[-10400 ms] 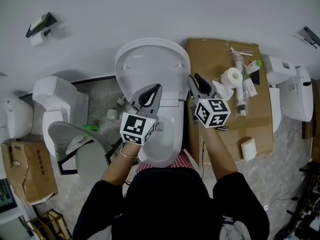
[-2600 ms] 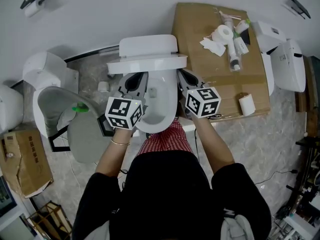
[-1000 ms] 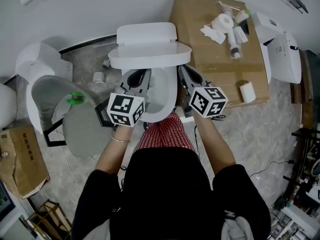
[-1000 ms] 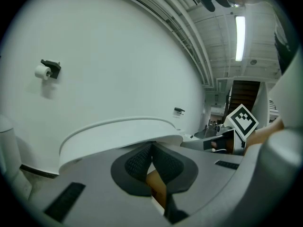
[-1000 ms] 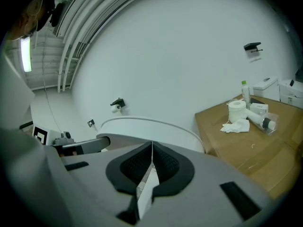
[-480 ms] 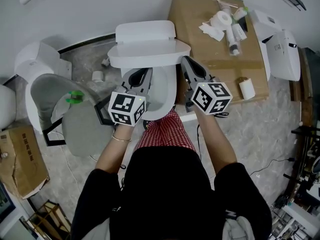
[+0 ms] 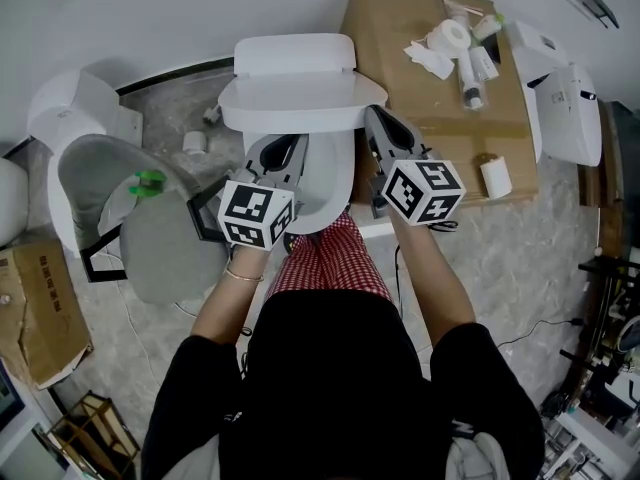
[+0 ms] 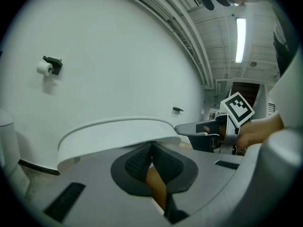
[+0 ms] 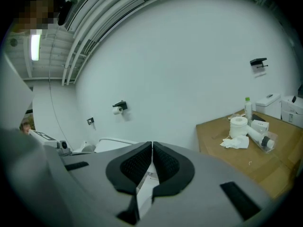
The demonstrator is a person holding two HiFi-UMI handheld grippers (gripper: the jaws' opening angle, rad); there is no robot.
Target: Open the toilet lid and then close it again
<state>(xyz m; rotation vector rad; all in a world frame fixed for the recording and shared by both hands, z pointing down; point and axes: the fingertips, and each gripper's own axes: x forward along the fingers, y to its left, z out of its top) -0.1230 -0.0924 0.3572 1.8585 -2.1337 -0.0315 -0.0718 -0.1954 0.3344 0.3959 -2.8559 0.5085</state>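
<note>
The white toilet lid (image 7: pixel 300 108) hangs half lowered over the bowl (image 7: pixel 325 183), in front of the tank (image 7: pixel 295 53). My left gripper (image 7: pixel 290 144) is shut on nothing, its tips just under the lid's front edge at the left. In the left gripper view the lid (image 8: pixel 113 134) curves right above the closed left gripper (image 8: pixel 151 145); whether they touch I cannot tell. My right gripper (image 7: pixel 376 118) is also shut and empty, beside the lid's right end. In the right gripper view the right gripper (image 9: pixel 152 145) has the lid's white edge (image 9: pixel 113 143) to its left.
A cardboard box (image 7: pixel 440 138) stands to the toilet's right, with a tissue roll and bottles (image 7: pixel 465 58) on it. A second toilet with a grey seat (image 7: pixel 150 238) is at the left. A white unit (image 7: pixel 560 88) lies far right. A paper holder (image 8: pixel 49 66) hangs on the wall.
The lid, upright ten seconds ago, has come down to half lowered. Over the last second the right gripper has edged forward along the lid's right end; the left has barely moved.
</note>
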